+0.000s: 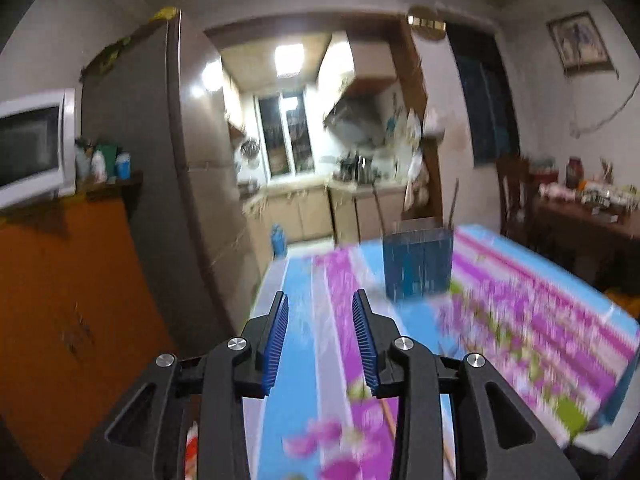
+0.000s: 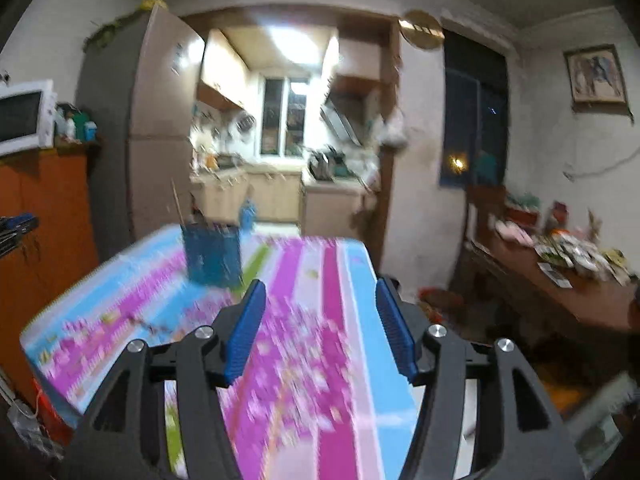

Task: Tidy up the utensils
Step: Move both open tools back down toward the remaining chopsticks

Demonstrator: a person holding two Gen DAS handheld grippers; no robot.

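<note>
A blue utensil holder point(image 1: 418, 264) stands on a table with a pink, blue and white flowered cloth point(image 1: 540, 320). Thin sticks that look like chopsticks rise out of it. My left gripper point(image 1: 320, 294) hovers over the table's near left part, short of the holder, open with nothing between its blue pads. A thin brown stick point(image 1: 390, 420) lies on the cloth below it, blurred. In the right wrist view the holder point(image 2: 212, 256) is ahead to the left on the same cloth point(image 2: 304, 264). My right gripper point(image 2: 321, 282) is open and empty above the table.
A tall fridge point(image 1: 160, 160) and an orange cabinet point(image 1: 60, 300) with a white microwave point(image 1: 32, 144) stand left of the table. A cluttered wooden side table point(image 2: 560, 280) runs along the right wall. A kitchen doorway point(image 2: 280, 140) lies behind.
</note>
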